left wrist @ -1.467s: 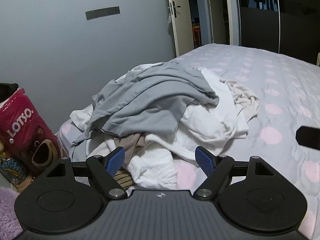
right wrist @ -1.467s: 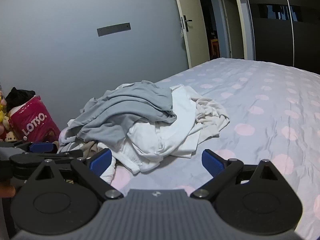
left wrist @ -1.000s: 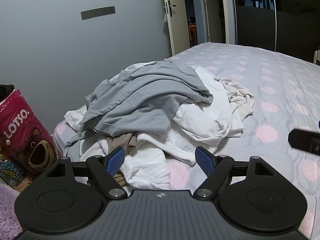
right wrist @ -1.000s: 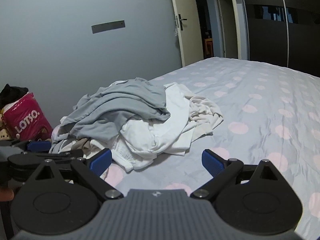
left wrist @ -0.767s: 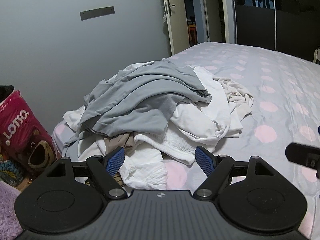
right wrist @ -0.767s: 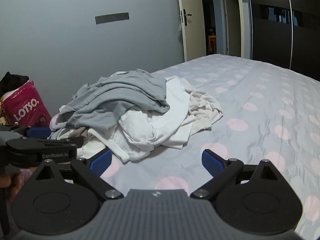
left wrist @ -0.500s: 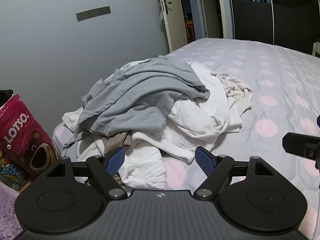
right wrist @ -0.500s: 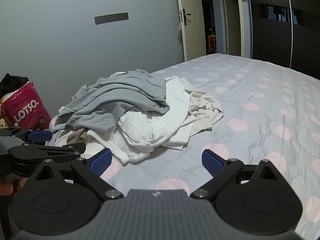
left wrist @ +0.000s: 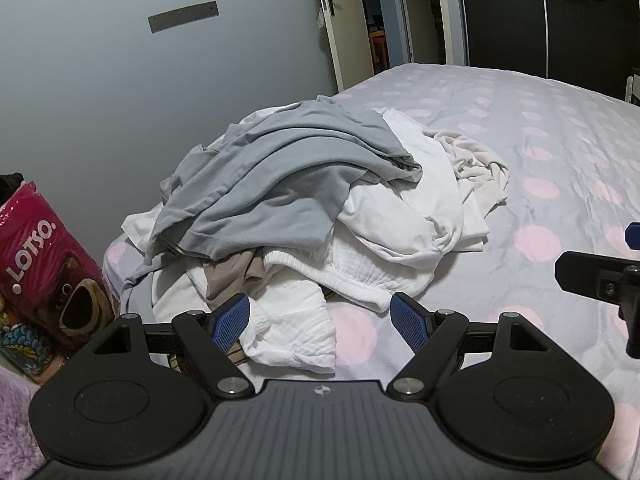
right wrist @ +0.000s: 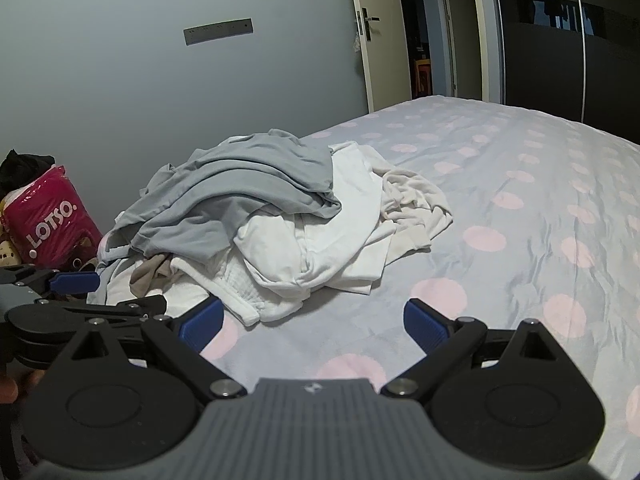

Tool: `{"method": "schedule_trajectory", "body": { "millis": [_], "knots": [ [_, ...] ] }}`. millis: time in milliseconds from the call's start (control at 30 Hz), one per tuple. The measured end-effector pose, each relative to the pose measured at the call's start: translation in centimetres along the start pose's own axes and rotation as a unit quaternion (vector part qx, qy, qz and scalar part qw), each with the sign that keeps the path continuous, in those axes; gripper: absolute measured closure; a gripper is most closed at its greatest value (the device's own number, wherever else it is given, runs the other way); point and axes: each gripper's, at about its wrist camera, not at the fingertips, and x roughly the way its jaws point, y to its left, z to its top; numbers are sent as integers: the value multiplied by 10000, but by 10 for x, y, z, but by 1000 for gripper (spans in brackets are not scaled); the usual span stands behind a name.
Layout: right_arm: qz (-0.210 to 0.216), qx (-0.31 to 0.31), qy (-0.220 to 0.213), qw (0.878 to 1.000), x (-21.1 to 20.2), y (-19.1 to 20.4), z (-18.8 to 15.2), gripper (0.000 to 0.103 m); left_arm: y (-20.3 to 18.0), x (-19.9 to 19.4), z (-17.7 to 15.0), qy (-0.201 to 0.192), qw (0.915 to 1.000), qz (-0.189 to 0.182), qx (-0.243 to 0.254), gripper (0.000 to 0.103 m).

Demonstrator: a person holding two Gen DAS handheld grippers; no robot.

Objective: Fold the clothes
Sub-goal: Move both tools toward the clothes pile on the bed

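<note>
jaws of both the left gripper [left wrist: 320, 318] and right gripper [right wrist: 314, 322] spread wide, empty, near the clothes pile [left wrist: 320, 208].

Home bedroom: bed [right wrist: 520, 208] with pink-dotted sheet, dark sliding wardrobe [right wrist: 560, 52], open door [right wrist: 376, 40], clothes pile [left wrist: 312, 208].

A loose, unfolded pile of clothes [left wrist: 320, 216] lies heaped near the corner of a bed [left wrist: 560, 152] covered in a pale sheet with pink dots. A grey top [left wrist: 280, 184] is draped crumpled over the top of the heap, above several white garments [left wrist: 400, 216] that spill out to the right and front, with a cream piece [left wrist: 480, 164] at the far right edge and a bit of beige cloth [left wrist: 232, 276] tucked under the grey one at the front.
</note>
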Motion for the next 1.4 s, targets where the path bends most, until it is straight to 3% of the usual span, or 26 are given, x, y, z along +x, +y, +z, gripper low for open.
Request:
{"method": "schedule_trajectory", "body": {
  "millis": [1100,1400],
  "knots": [
    [-78,24,-39,10000,0,-4,0,5,1,2,-3,37,9999,-76,-94,26],
    [-467,-217,-63,9987,1,-5,3,5,10,8,4,51,9986,-470,-253,26]
  ]
}}
